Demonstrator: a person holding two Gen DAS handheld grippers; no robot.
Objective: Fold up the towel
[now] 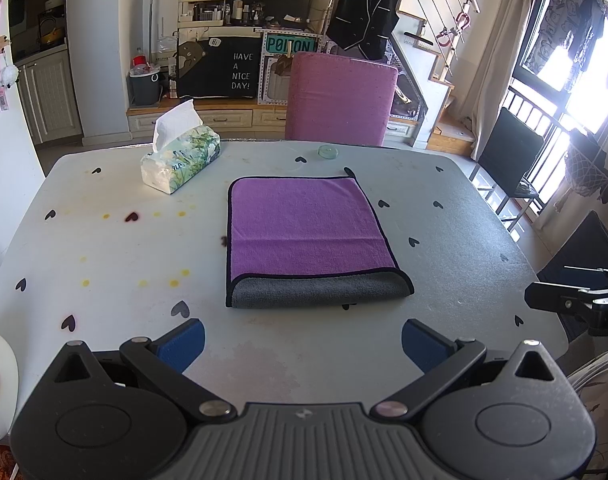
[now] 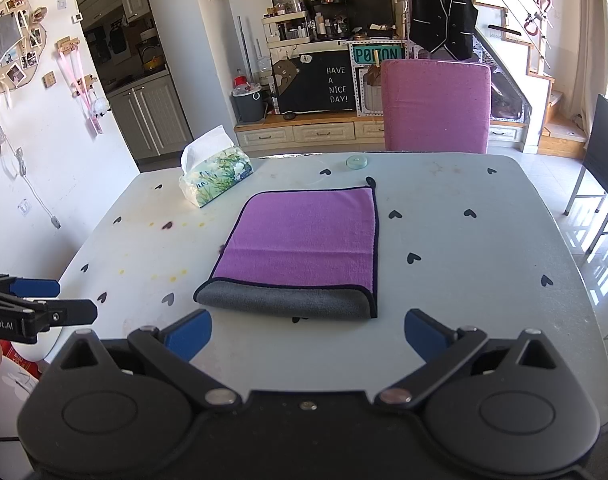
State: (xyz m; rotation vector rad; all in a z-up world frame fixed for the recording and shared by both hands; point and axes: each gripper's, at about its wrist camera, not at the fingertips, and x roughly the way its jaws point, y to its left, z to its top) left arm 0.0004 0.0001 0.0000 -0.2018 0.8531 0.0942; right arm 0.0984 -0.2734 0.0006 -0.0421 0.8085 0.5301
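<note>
A purple towel (image 1: 308, 228) with a grey underside lies flat on the table, folded over, its grey fold edge (image 1: 316, 292) nearest me; it also shows in the right wrist view (image 2: 300, 240). My left gripper (image 1: 302, 344) is open and empty, held above the table just short of the towel's near edge. My right gripper (image 2: 308, 338) is open and empty, also just short of the near edge. Each gripper shows at the side of the other's view: the right one (image 1: 576, 304), the left one (image 2: 36, 304).
A tissue box (image 1: 180, 160) stands at the table's far left. A small round green lid (image 1: 328, 152) lies beyond the towel. A pink chair (image 1: 340, 100) stands behind the far edge. The table (image 1: 104, 248) has heart stickers and yellow stains.
</note>
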